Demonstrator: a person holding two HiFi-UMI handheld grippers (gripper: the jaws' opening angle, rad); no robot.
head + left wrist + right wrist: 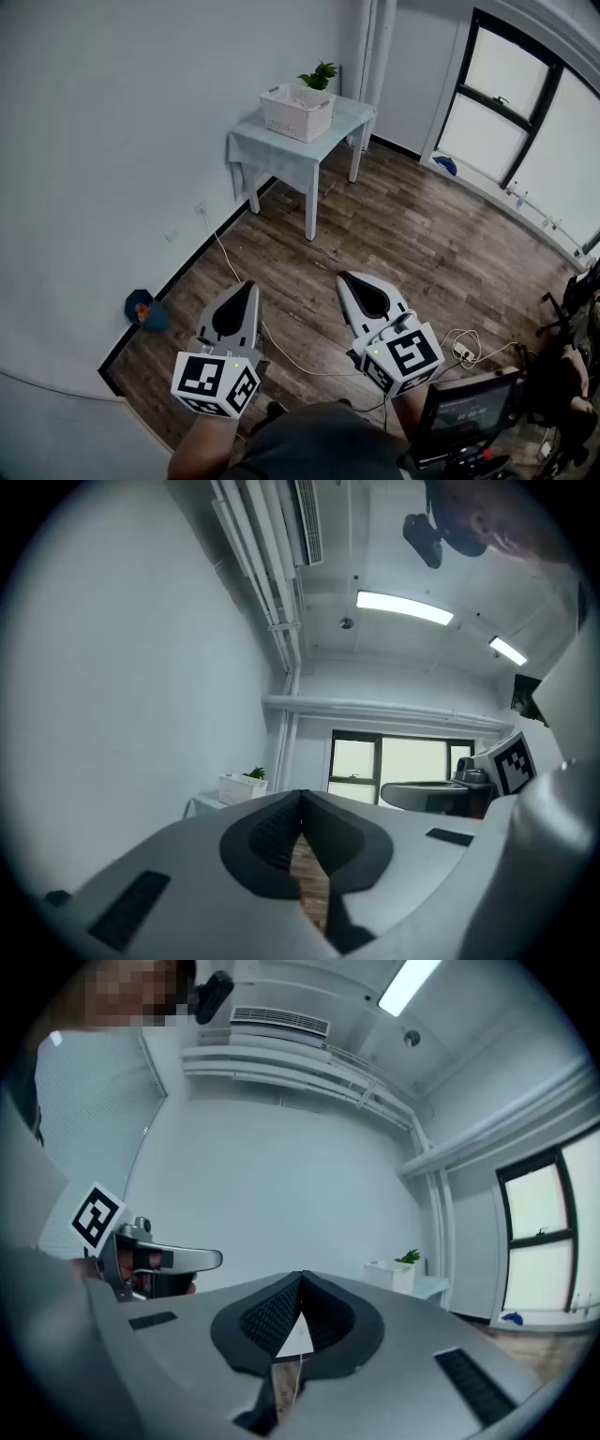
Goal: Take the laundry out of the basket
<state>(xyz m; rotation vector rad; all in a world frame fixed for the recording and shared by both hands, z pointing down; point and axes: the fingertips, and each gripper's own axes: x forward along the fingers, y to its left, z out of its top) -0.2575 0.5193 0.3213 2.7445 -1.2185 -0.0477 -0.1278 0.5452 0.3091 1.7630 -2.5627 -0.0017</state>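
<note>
A white laundry basket (298,112) stands on a small table (281,146) with a pale cloth, far across the room by the wall. It shows small in the left gripper view (243,787) and the right gripper view (390,1276). What lies inside it is hidden by its walls. My left gripper (250,286) is held low in front of me, jaws shut with tips touching and nothing between them. My right gripper (343,278) is beside it, also shut and empty. Both are well short of the table.
A green plant (320,75) stands behind the basket. A white cable (281,347) runs over the wooden floor to a power strip (462,352). A blue-and-orange object (143,308) lies by the wall at left. A monitor (466,408) and dark gear stand at lower right. Windows (520,122) line the right wall.
</note>
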